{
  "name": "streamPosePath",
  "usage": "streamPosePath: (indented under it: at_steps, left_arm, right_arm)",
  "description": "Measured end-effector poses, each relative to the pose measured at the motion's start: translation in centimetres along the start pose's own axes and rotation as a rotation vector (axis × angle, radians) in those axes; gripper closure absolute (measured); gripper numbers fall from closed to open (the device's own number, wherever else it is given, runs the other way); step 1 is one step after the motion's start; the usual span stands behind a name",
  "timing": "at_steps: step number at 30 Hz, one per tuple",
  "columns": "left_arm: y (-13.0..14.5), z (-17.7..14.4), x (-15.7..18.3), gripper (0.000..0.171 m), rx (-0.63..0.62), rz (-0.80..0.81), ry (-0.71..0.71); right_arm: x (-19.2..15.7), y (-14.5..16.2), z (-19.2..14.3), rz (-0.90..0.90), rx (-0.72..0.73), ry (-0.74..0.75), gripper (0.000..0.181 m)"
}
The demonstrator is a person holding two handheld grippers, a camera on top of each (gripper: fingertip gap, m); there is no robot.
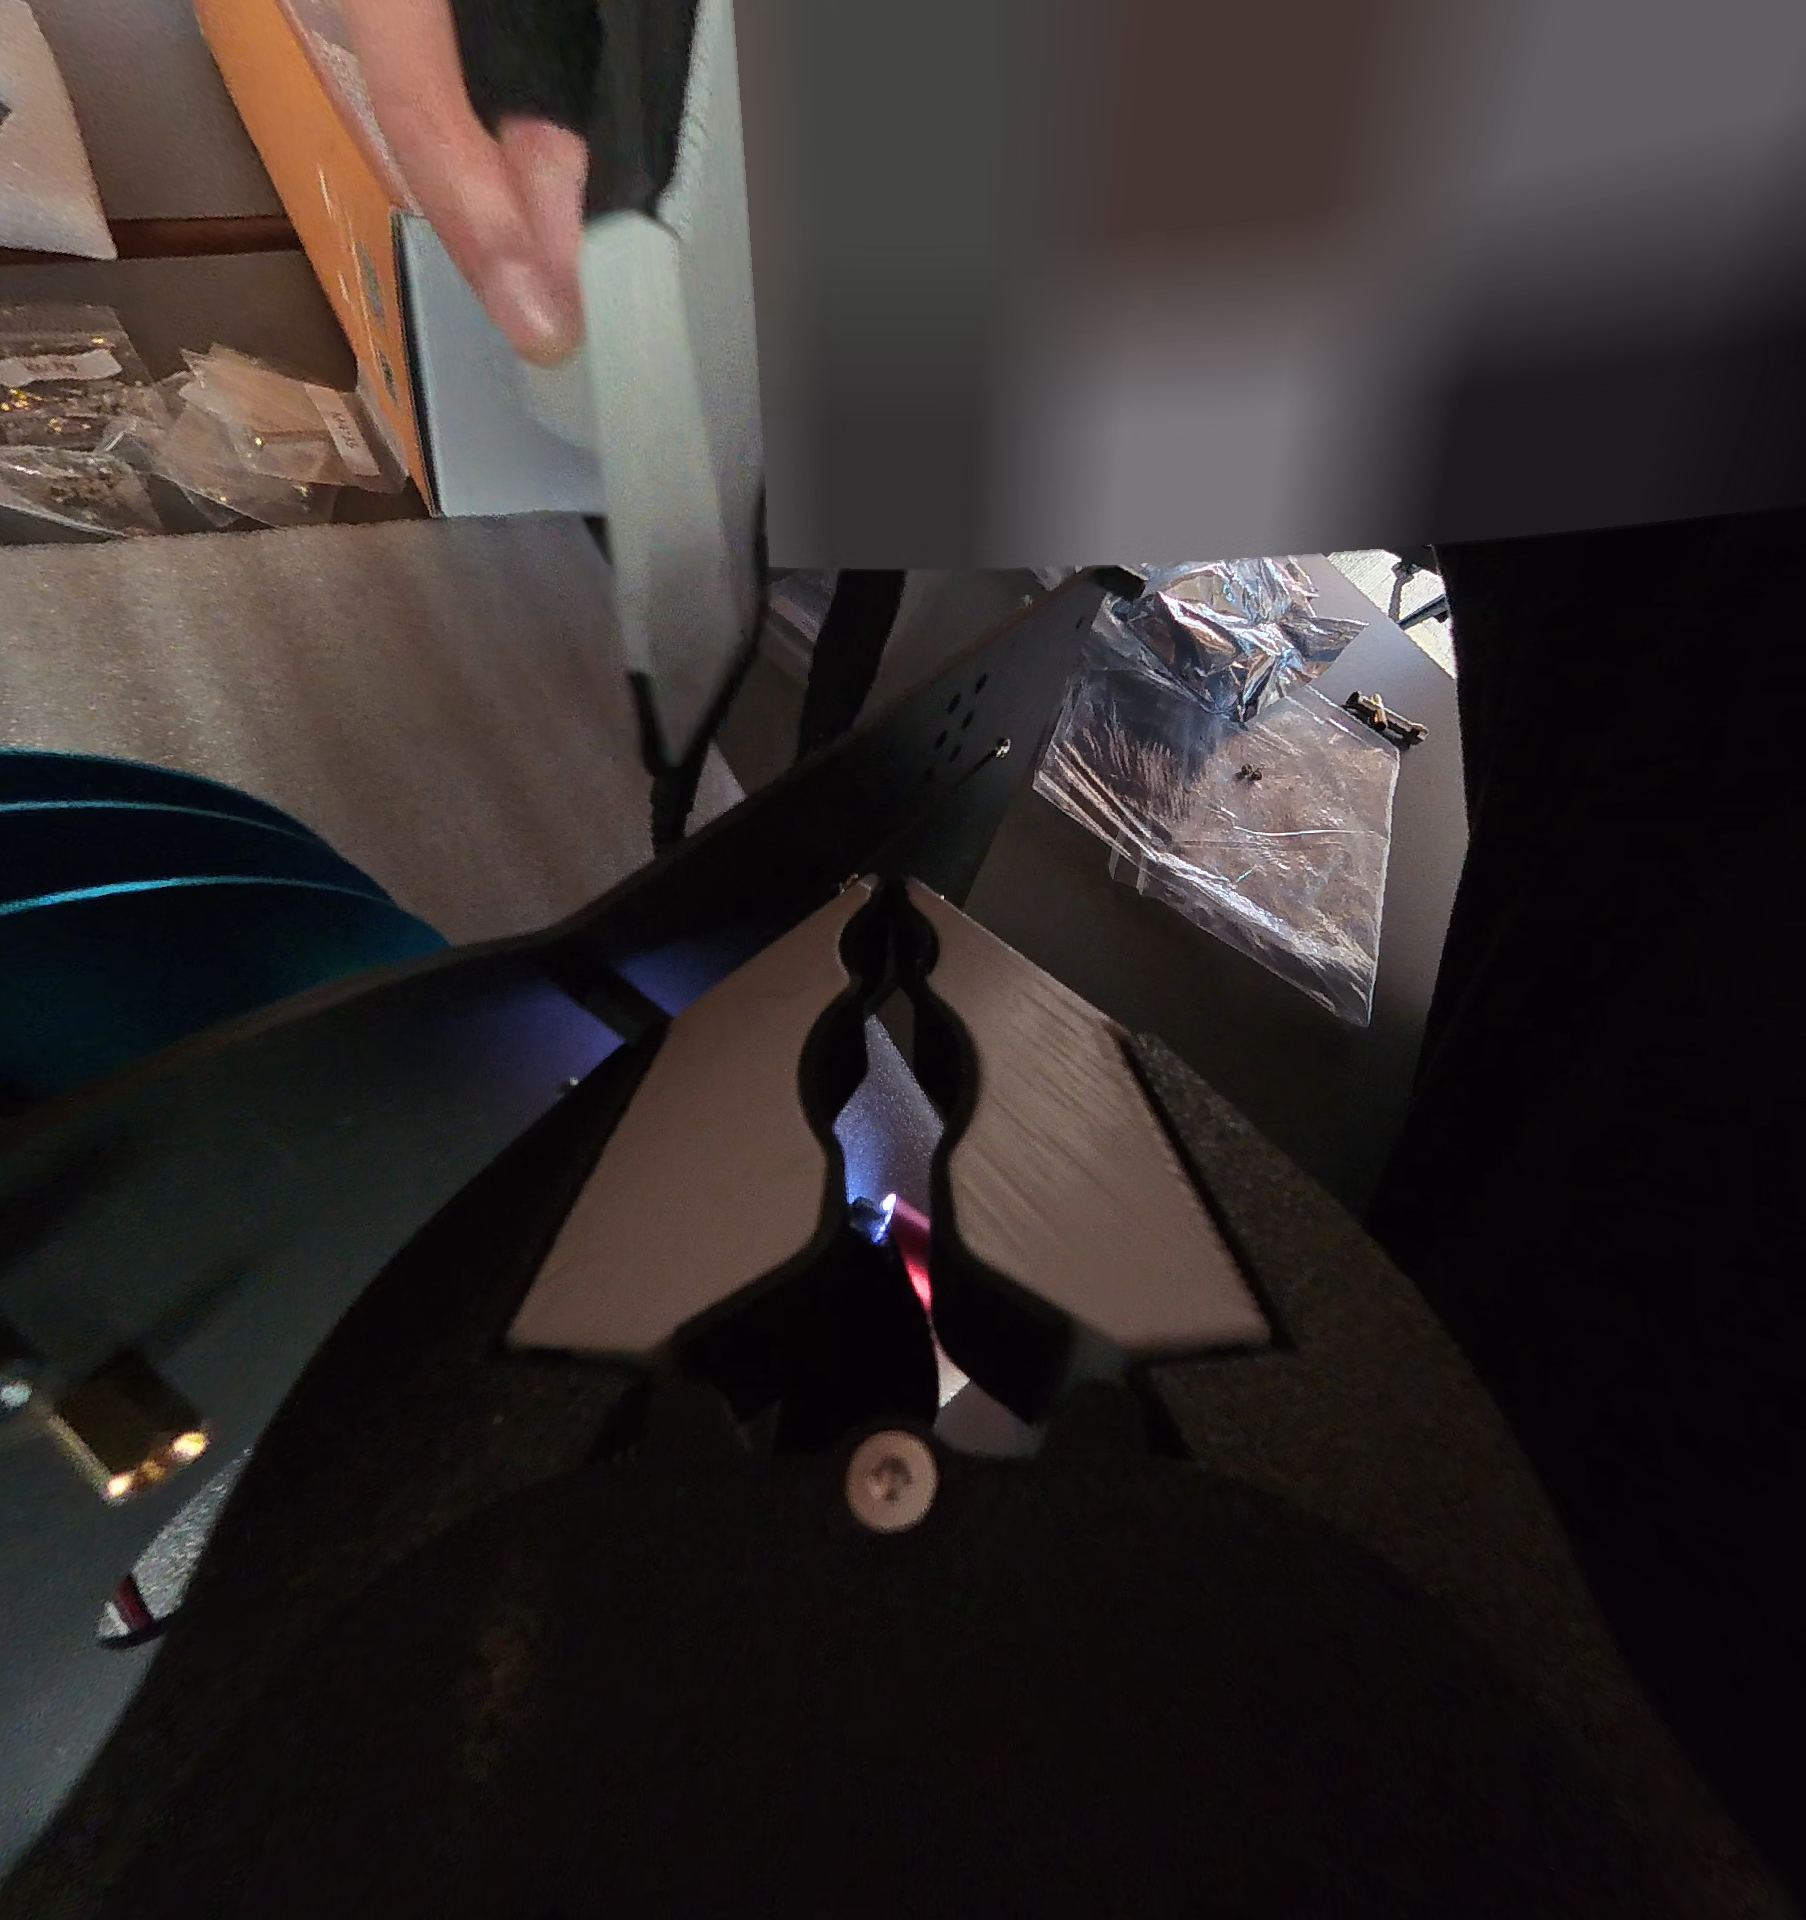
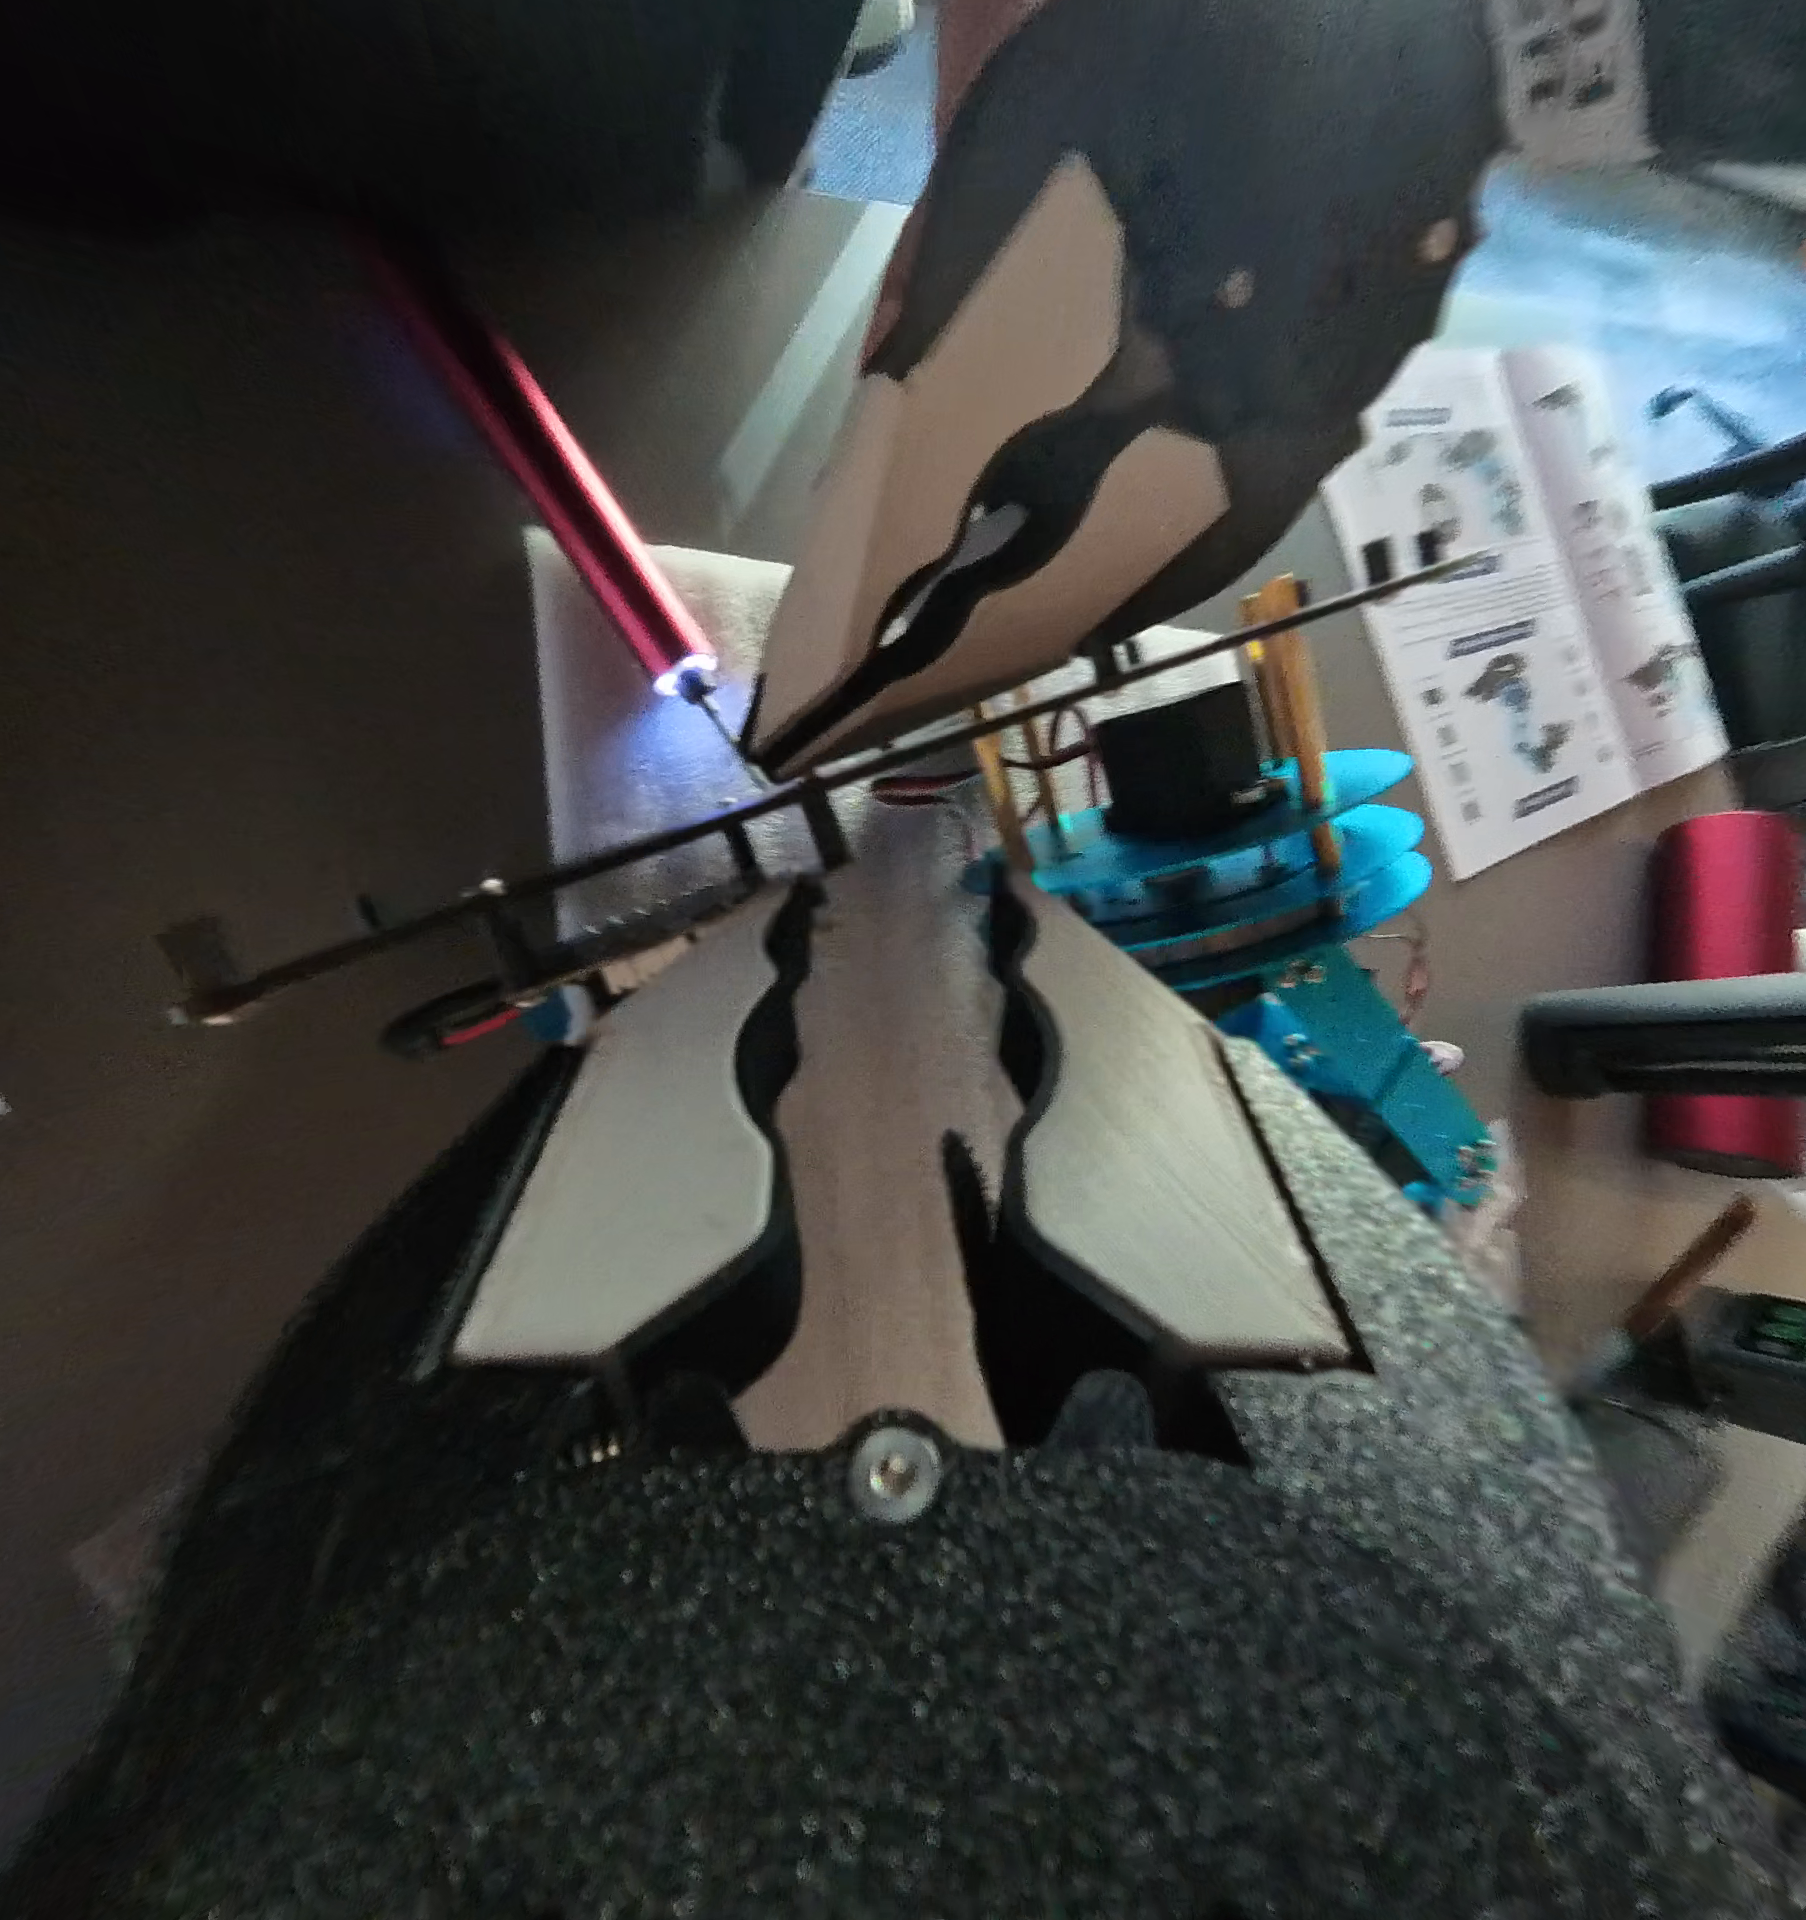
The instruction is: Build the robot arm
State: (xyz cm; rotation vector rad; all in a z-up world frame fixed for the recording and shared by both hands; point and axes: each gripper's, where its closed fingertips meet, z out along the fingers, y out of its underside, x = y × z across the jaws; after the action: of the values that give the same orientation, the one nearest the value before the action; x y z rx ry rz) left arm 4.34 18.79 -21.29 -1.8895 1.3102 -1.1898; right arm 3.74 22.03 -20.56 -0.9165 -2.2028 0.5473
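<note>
Left gripper [image 1: 894, 904] pinches edge of thin black plate [image 1: 940, 758], fingers nearly together. Right gripper [image 2: 894, 904] spread wide, holding nothing, tips just beside same plate [image 2: 670, 842]. Red lit-tip screwdriver [image 2: 546, 447] meets plate far left; blue disc assembly [image 2: 1221, 842] right, on counter [image 2: 203, 623].

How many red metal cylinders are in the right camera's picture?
2. A slim red rod with a lit tip slants in at upper left; a thicker red cylinder stands at far right. Others may be hidden.
</note>
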Motion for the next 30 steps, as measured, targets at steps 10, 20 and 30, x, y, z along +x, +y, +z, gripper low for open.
streamPosePath:
  at_steps: [10, 20, 30]
  left_arm:
    - [0.0, 0.0, 0.0, 0.171, 0.001, 0.002, 0.001]
    - [0.0, 0.0, 0.0, 0.171, 0.003, 0.007, 0.001]
    - [0.0, 0.0, 0.1, 0.171, 0.001, 0.009, 0.003]
  right_arm:
    - [-0.1, -1.2, -0.3, -0.013, 0.020, -0.024, 0.147]
    - [0.7, -0.6, 1.5, 0.012, 0.011, 0.000, 0.135]
    - [0.0, -0.1, -0.2, 0.041, -0.029, -0.045, 0.136]
